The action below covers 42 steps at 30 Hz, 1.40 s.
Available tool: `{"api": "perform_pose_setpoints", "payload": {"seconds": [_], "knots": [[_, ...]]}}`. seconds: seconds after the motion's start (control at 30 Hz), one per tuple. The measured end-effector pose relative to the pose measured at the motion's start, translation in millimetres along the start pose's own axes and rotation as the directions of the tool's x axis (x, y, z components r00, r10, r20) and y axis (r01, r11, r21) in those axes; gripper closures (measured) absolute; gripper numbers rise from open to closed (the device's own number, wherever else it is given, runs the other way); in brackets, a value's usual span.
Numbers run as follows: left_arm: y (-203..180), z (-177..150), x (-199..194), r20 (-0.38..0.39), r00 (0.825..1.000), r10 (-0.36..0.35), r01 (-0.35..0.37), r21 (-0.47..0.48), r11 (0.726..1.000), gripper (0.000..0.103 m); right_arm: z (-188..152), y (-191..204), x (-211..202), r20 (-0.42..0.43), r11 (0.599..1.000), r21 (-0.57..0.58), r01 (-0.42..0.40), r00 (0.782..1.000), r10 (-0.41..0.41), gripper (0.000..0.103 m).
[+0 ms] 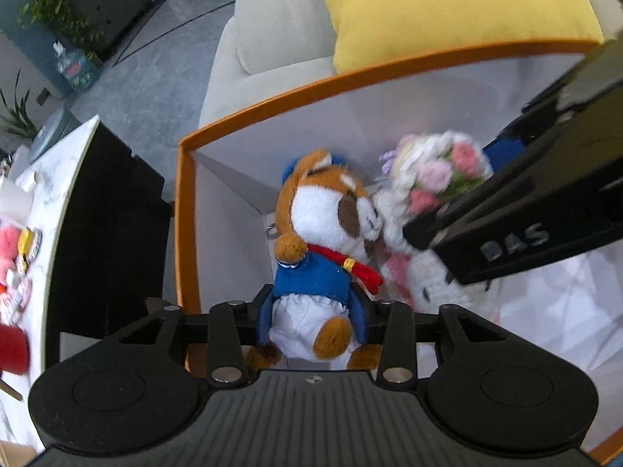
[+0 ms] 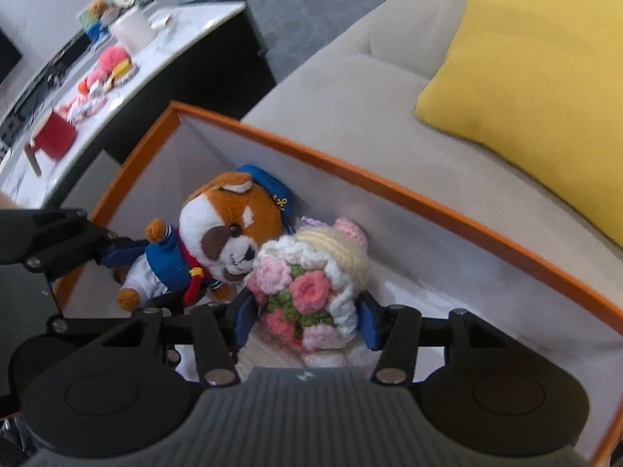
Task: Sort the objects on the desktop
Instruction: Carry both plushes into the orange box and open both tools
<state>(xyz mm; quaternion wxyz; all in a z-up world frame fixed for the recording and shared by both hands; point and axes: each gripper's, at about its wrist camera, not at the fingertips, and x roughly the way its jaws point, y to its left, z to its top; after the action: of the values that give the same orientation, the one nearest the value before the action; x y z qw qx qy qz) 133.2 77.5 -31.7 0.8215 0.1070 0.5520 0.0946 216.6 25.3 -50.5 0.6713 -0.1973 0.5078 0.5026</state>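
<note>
Both claws hang over the orange-rimmed box (image 2: pixel 447 210), each pinching a toy. Leftmost, well outside the box, the white table (image 2: pixel 163 58) carries what is left to sort: a red cup (image 2: pixel 54 138), pink and yellow soft things (image 2: pixel 115 64) and smaller bits too blurred to name. Next, inside the box near its left corner, the left gripper (image 1: pixel 313 313) has its blue fingers (image 1: pixel 265 321) pressed against the waist of the sailor dog plush (image 1: pixel 323 229), which leans head-first toward the far wall. Just right of it, muzzle touching, sits the crochet bouquet doll (image 2: pixel 311 284), held at its sides by the right gripper (image 2: pixel 307 325). Whether either toy rests on the box floor or hangs above it, I cannot tell. Behind the box lie the beige sofa (image 2: pixel 350 89) and, farther right, a yellow cushion (image 2: pixel 537 62). Judging by this, the sorting is partway: two toys are at the box and not yet released, and the table's remaining items are to follow.
</note>
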Motion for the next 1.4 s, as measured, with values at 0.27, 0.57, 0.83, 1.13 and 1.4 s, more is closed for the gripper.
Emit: {"api": "perform_pose_setpoints", "payload": {"seconds": [0.27,0.57,0.83,1.13,1.4], "knots": [[-1,0,11,0.032,0.999,-0.005,0.003,0.064,0.998,0.045,5,3,1,-0.008,0.999,-0.031,-0.010,1.000,0.010,0.034],[34,-11,-26,0.131,0.983,-0.129,0.127,0.027,0.992,0.045,-4,3,-35,0.003,1.000,-0.007,0.018,1.000,-0.018,0.030],[59,-21,-47,0.125,0.985,-0.120,0.122,-0.013,0.992,0.045,-22,19,-17,-0.037,0.996,-0.070,0.049,0.998,-0.051,0.036],[78,-22,-21,0.046,0.969,-0.244,0.248,-0.122,0.961,0.073,-12,21,-3,0.041,1.000,-0.014,-0.011,0.999,0.011,0.065],[77,-24,-28,0.054,0.975,-0.216,0.221,-0.120,0.968,0.074,-11,27,-11,0.027,1.000,-0.014,0.026,0.999,-0.025,0.065]]}}
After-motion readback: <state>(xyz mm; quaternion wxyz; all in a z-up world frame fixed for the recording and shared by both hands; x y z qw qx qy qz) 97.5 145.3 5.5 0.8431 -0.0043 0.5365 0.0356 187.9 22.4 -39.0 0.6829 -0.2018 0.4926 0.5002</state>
